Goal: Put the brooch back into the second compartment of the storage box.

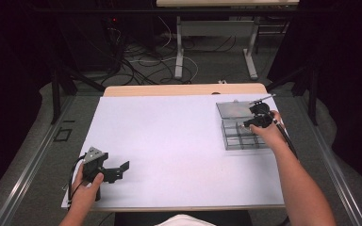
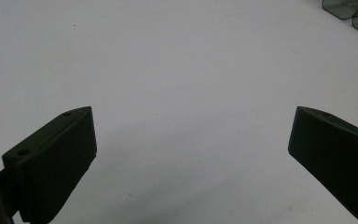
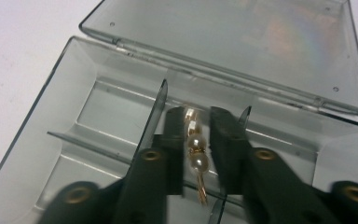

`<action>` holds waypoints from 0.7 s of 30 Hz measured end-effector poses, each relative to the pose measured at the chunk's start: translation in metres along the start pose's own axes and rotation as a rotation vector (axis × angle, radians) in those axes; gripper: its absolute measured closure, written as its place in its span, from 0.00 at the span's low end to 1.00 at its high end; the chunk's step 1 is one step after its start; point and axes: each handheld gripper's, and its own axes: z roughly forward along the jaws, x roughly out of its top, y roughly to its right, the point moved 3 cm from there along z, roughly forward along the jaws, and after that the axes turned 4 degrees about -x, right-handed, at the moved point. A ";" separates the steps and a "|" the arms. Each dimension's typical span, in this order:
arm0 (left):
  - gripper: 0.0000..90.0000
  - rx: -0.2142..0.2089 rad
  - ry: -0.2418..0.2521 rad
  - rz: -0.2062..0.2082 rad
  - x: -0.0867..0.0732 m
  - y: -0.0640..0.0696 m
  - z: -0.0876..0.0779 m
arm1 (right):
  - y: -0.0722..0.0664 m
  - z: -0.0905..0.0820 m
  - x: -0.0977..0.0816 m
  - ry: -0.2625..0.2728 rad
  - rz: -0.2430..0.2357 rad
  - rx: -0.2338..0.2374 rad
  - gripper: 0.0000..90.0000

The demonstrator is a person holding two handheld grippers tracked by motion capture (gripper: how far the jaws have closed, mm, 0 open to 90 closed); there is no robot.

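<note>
Right gripper (image 3: pixel 196 154): well, jaws slightly apart around a pearl earring (image 3: pixel 196 156), inside a middle compartment of the open clear organizer box (image 1: pixel 231 139) (far right).
Left gripper (image 2: pixel 191 158): jaws wide apart over white tabletop (image 1: pixel 169 141), near left.

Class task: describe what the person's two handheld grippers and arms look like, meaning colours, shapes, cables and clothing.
Both grippers are black. The left gripper carries a grey three-cornered plate and blunt wedge-shaped jaws. The right gripper has brass-coloured screw holes. A black cable trails along the right forearm. Both forearms are bare, no sleeves.
</note>
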 end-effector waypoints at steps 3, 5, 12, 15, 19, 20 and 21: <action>0.01 0.000 0.000 0.000 0.000 0.000 0.000 | 0.001 -0.001 0.001 0.006 0.012 -0.010 0.74; 0.01 0.000 0.000 0.002 0.000 0.000 0.000 | 0.002 -0.002 0.001 0.017 0.009 -0.015 0.70; 0.01 -0.001 -0.003 0.005 0.000 0.000 0.000 | 0.002 -0.006 0.002 0.041 0.024 -0.005 0.62; 0.01 -0.001 -0.001 0.005 0.000 0.000 0.001 | 0.002 -0.007 0.002 0.049 0.029 -0.012 0.60; 0.01 0.001 0.000 0.003 0.000 0.000 0.001 | 0.004 -0.008 0.002 0.054 0.044 -0.010 0.56; 0.01 0.000 -0.001 0.004 0.000 0.000 0.001 | 0.004 -0.008 0.002 0.054 0.048 -0.012 0.55; 0.01 0.000 -0.001 0.003 0.000 0.000 0.001 | 0.004 -0.009 0.002 0.054 0.050 -0.008 0.53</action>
